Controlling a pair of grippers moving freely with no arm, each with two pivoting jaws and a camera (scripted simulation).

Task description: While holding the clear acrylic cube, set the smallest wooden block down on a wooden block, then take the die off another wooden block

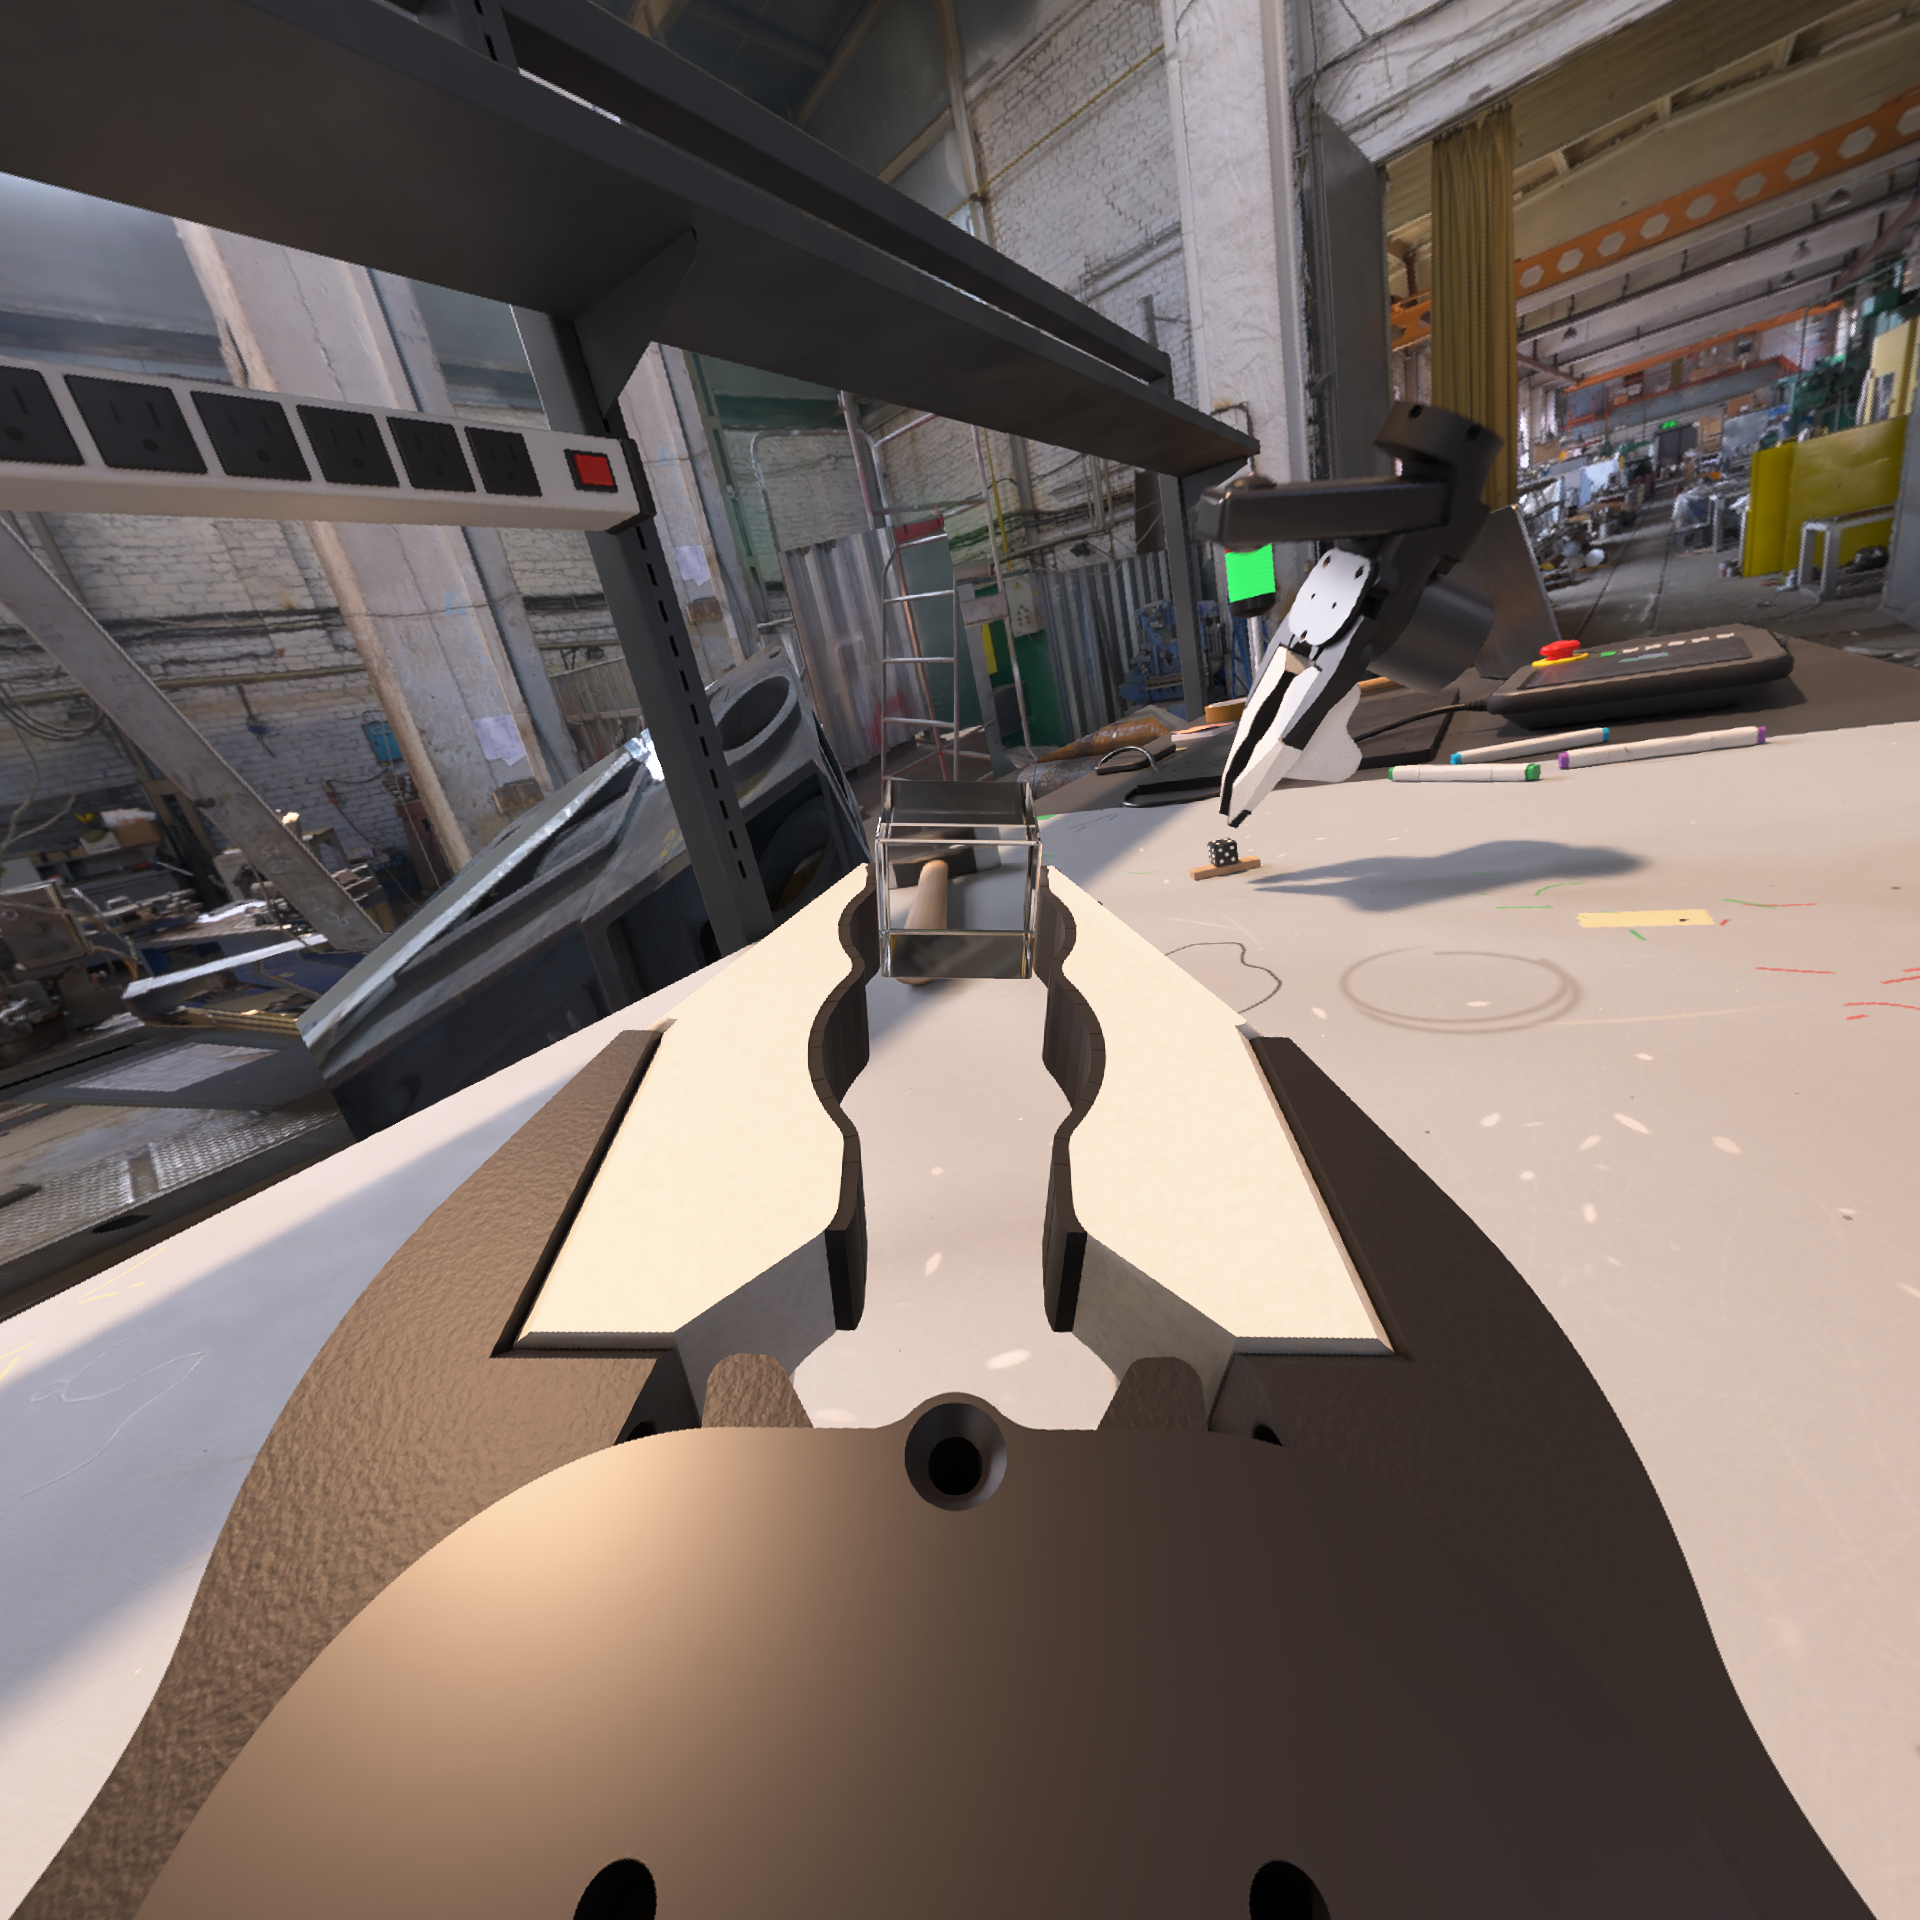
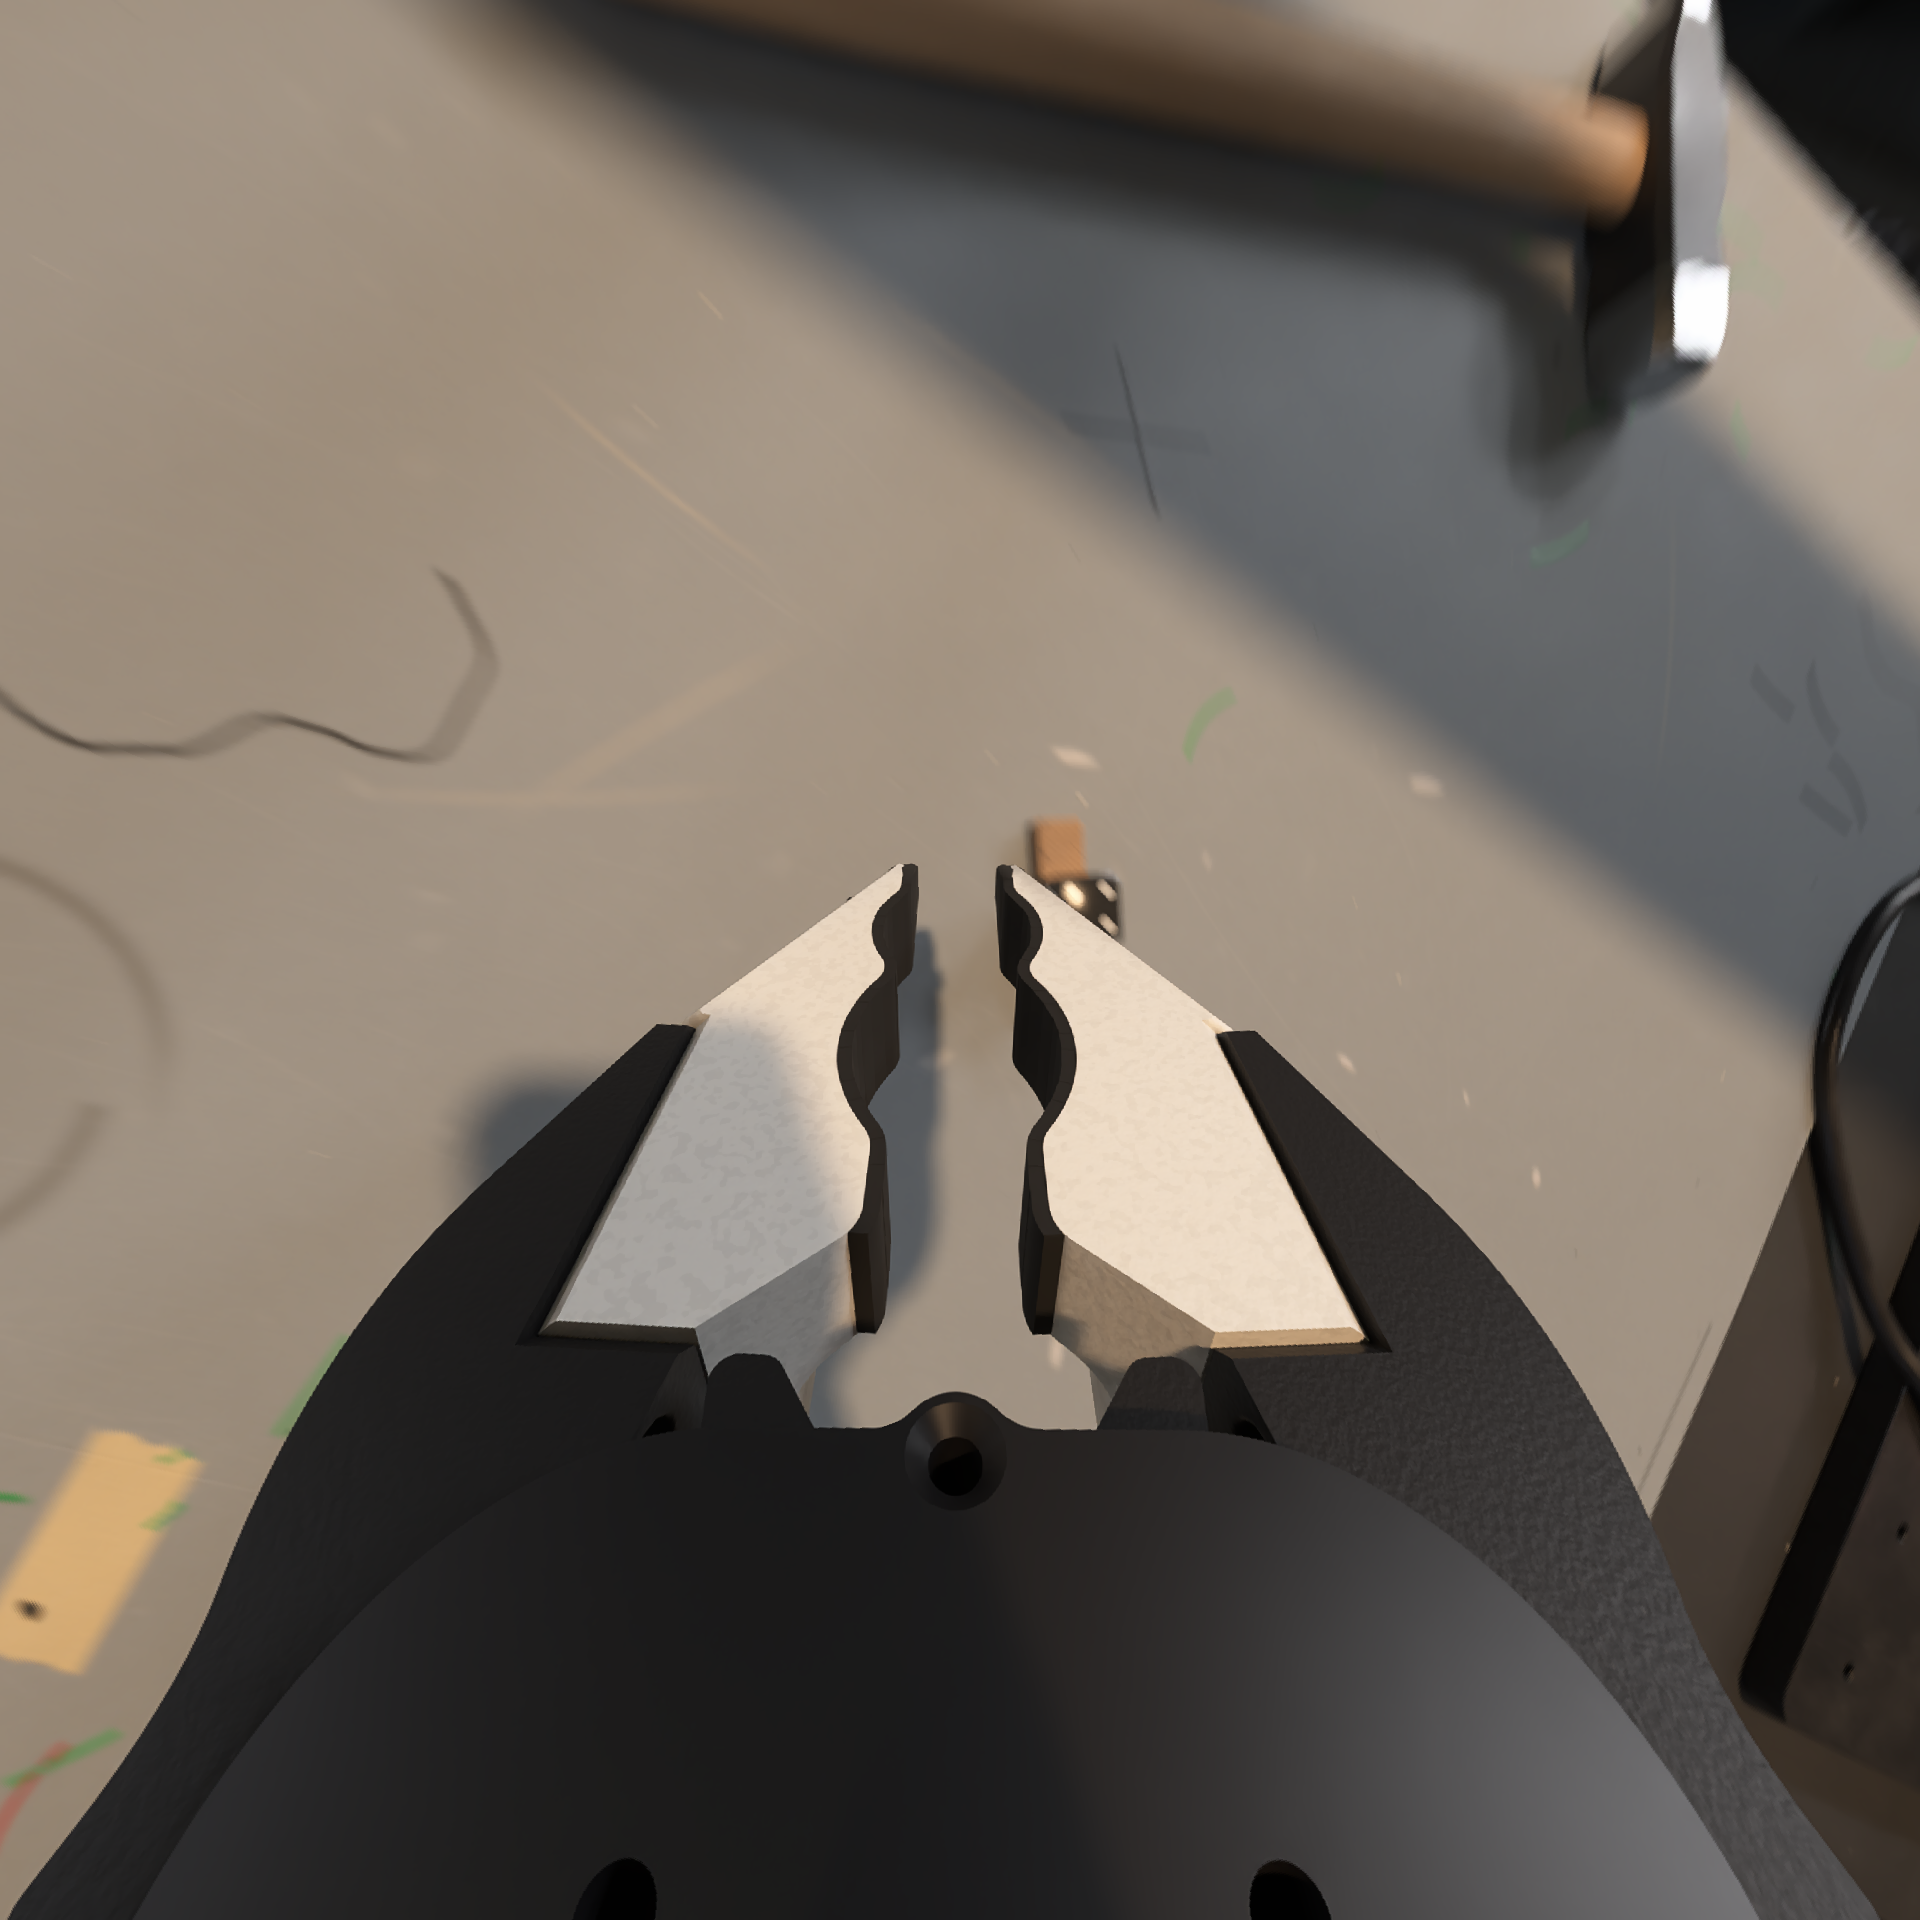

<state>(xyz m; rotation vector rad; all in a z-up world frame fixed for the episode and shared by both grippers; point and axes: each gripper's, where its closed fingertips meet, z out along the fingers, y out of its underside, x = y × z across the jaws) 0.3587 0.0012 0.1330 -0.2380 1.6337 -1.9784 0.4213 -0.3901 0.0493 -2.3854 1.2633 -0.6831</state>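
My left gripper is shut on the clear acrylic cube and holds it at its fingertips above the grey table. A small black die sits on a thin, flat wooden block farther right. My right gripper points down just above the die. In the right wrist view the right gripper is empty, its jaws a narrow gap apart. The die and the block show just past the right fingertip, to the right of the gap.
A hammer with a metal head lies beyond the die. Markers and a control pendant lie at the far right. A power strip hangs under a dark shelf. Yellow tape is stuck on the table.
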